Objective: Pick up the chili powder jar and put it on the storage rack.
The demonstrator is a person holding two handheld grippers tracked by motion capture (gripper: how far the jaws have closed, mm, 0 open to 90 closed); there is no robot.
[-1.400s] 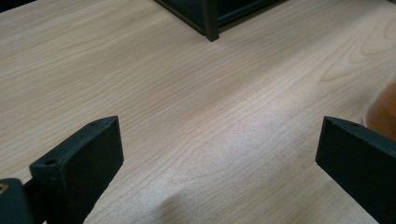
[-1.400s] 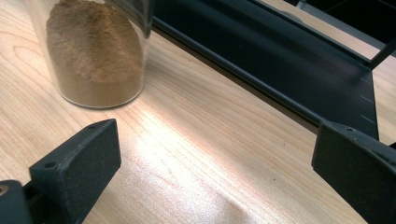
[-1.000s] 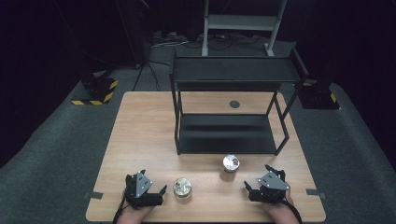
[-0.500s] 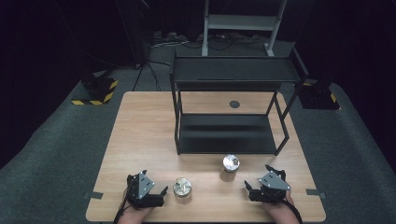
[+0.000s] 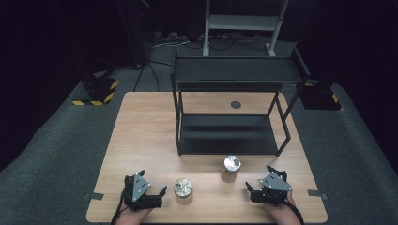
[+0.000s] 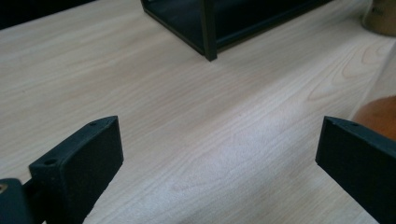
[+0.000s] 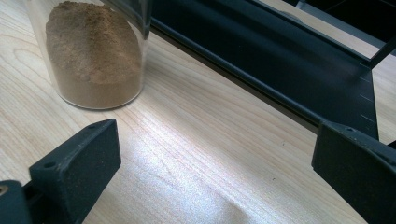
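Both grippers low at the near edge, jaws spread, nothing held.

My left gripper [image 5: 142, 191] sits just beside the near jar [image 5: 183, 188]; my right gripper [image 5: 267, 187] is near the far jar [image 5: 232, 163], which stands close before the shelf [image 5: 234, 140]. Risk, I judge: a low sideways approach tips a jar or knocks it against the frame.

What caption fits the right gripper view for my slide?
Open right gripper over the wooden table, facing a clear jar of brown powder beside the black shelf.

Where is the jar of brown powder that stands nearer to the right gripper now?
In the high view, the jar stands on the table, just in front of the black shelf rack, ahead and left of the right gripper.
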